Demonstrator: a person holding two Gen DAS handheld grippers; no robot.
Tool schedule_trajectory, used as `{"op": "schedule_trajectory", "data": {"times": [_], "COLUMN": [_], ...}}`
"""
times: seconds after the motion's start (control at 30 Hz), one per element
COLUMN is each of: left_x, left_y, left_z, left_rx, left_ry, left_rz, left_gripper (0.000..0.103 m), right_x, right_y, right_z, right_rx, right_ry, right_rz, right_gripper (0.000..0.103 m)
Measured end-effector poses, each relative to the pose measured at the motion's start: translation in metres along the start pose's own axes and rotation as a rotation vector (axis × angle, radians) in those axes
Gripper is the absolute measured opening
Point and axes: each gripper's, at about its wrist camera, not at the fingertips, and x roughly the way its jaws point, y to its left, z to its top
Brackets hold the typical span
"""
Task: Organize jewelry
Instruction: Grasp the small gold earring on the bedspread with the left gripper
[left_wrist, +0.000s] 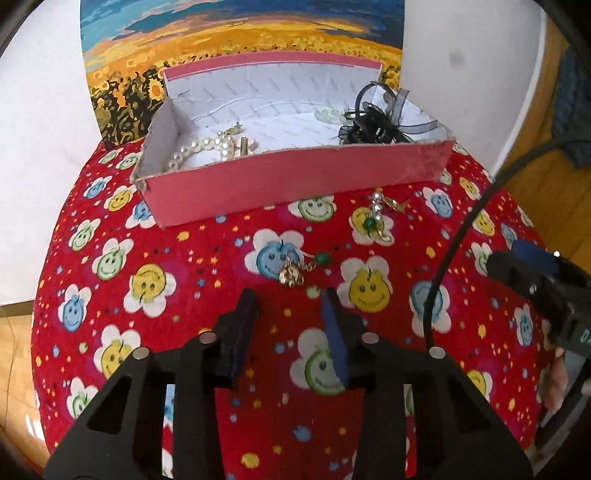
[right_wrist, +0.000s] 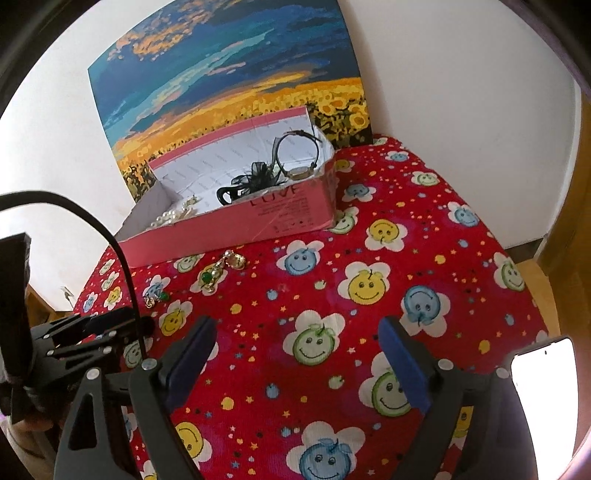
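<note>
Left tongs (left_wrist: 290, 306) hover over a bench draped in a red smiley-flower cloth (left_wrist: 207, 266), their blue pads narrowed but parted, with nothing between them. Just ahead of the tips lies a gold charm earring with a green bead (left_wrist: 295, 271), flat on the cloth and not yet touched. A second piece, a beaded dangle with pearls and a green bead (left_wrist: 378, 218), rests further on, near the front wall of the pink cardboard box (left_wrist: 295, 184). That box stands open at the far side of the bench against a sunflower painting (left_wrist: 236, 40) and already holds a pearl strand (left_wrist: 201, 147) at one end and a black ribbon hair clip (left_wrist: 373, 127) at the other; the right wrist view also shows a wristwatch (right_wrist: 299, 171) propped in its corner. Right tongs (right_wrist: 299, 354) hang spread wide and empty over bare cloth, well apart from the loose pieces.

The step in hand appears to be the pick-up of the nearer earring for the box. The next move likely calls for a short advance and dip so the pads straddle the small charm, then a careful pinch: it is tiny, lies flat, and the soft cloth could bunch up with it.
</note>
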Motion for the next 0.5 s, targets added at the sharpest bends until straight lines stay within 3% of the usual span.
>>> {"op": "schedule_trajectory", "data": {"times": [0.3,0.37,0.43,0.5], "left_x": [0.0094,0.0103,0.0105,0.0105], "left_y": [-0.0025,-0.0019,-0.0010,0.0016], "left_z": [0.0087,0.0103,0.0110,0.0113], "left_rx": [0.015,0.009,0.000,-0.016], "left_ry": [-0.035,-0.040,-0.043,-0.047], "left_rz": [0.009,0.006,0.002,-0.010], "left_gripper": [0.029,0.025,0.013,0.013], "right_x": [0.0049,0.0051,0.0049,0.0048], "right_y": [-0.0018,-0.0012,-0.0013,-0.0012], "right_z": [-0.0068,-0.0067,-0.0067,-0.0068], "right_rx": [0.031,0.026,0.025,0.028], "right_ry": [0.033,0.035,0.035,0.033], "right_rz": [-0.010,-0.010,-0.006,-0.003], "right_gripper": [0.094,0.094,0.095,0.095]}}
